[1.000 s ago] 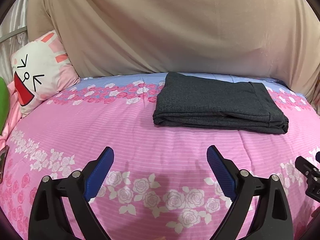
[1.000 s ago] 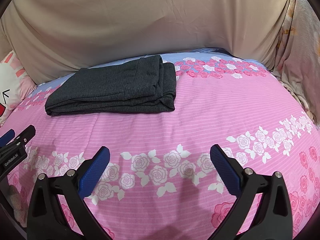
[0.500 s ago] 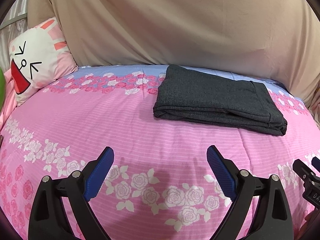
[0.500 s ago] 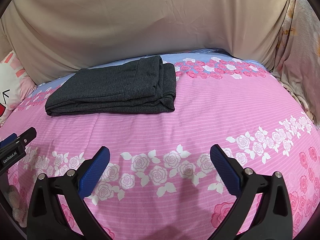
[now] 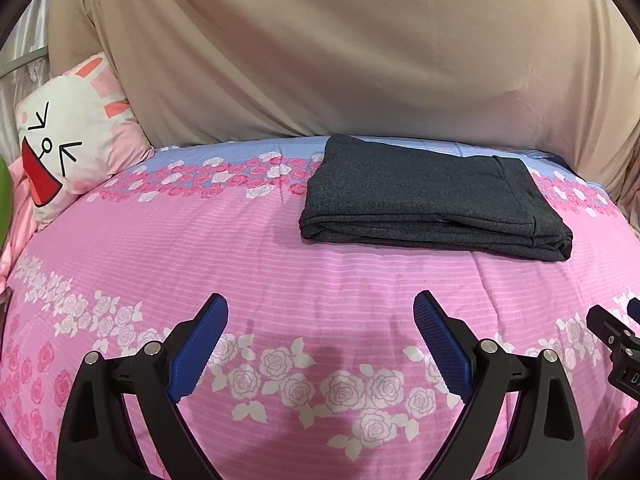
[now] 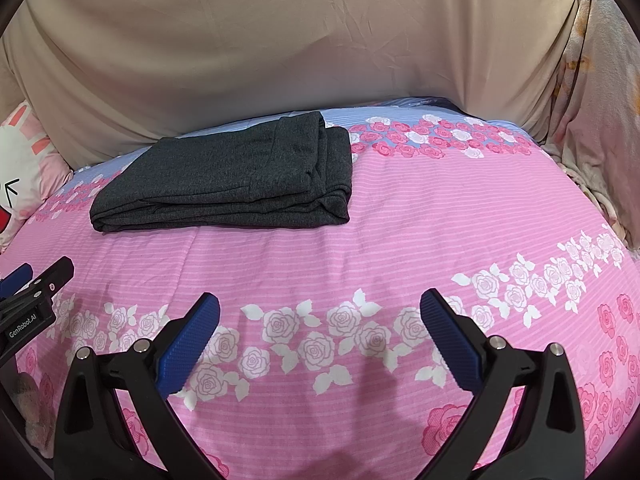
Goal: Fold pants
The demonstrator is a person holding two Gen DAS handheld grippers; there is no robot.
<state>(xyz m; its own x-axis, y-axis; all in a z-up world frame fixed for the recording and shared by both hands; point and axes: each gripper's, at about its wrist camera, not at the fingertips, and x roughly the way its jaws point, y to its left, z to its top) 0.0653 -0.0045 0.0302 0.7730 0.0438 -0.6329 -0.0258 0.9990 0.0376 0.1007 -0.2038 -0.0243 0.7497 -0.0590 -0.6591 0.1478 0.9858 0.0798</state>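
Observation:
The dark grey pants [image 5: 428, 196] lie folded in a flat rectangular stack on the far part of the pink floral bed cover [image 5: 280, 264]. They also show in the right wrist view [image 6: 232, 176], left of centre. My left gripper [image 5: 320, 320] is open and empty, held over the cover well short of the pants. My right gripper [image 6: 320, 316] is open and empty, also short of the pants. Part of the right gripper shows at the right edge of the left wrist view [image 5: 616, 340], and the left gripper at the left edge of the right wrist view [image 6: 32, 300].
A white and pink rabbit cushion [image 5: 68, 148] leans at the far left. A beige sheet [image 5: 340, 48] hangs behind the bed. Pale floral fabric [image 6: 592, 120] hangs at the right side.
The left wrist view shifted slightly, first right then back left. The pants and the right gripper have not moved. Both grippers stay open.

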